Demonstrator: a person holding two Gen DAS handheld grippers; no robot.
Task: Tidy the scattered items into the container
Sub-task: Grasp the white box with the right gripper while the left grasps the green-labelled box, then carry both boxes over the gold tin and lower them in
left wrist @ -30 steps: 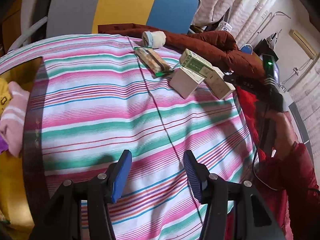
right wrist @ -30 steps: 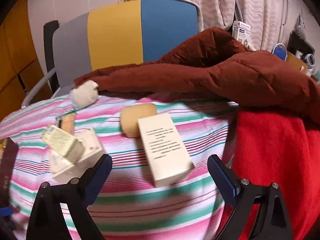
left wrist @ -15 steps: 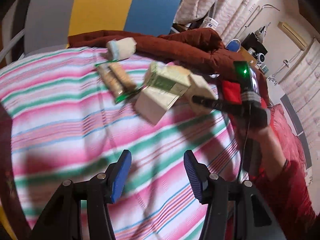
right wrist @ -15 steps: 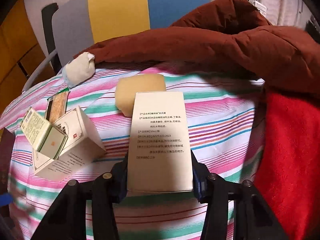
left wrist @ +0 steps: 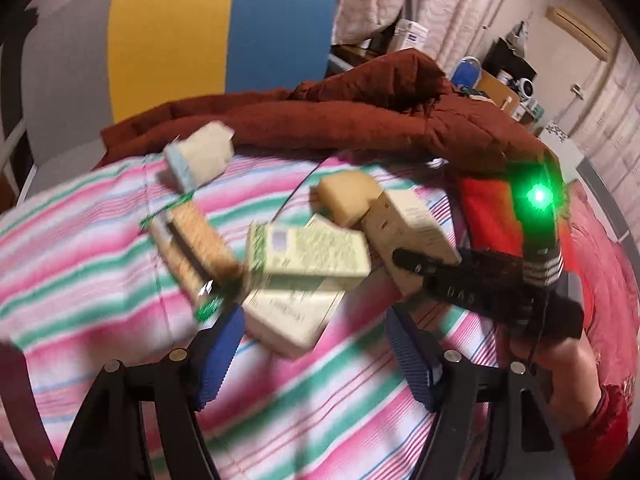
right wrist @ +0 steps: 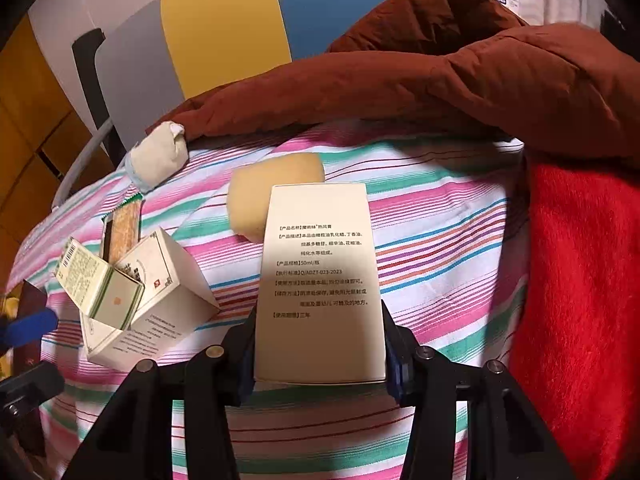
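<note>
Boxes and soft things lie scattered on a striped cloth with pink, green and white bands. The right gripper pinches a tall cream box at its near end, one blue pad on each side, and the box has dark print on top. Just behind that box sits a yellow sponge, touching it. To the left, a small green-and-white box leans on top of a bigger white box. A cracker packet lies behind them, and a rolled sock rests near the edge of a brown puffy coat. The left gripper has just been opening and its jaws stand wide apart with nothing between them (this view is blurry). It hangs over the cloth, just in front of the bigger white box. No container shows in either view.
</note>
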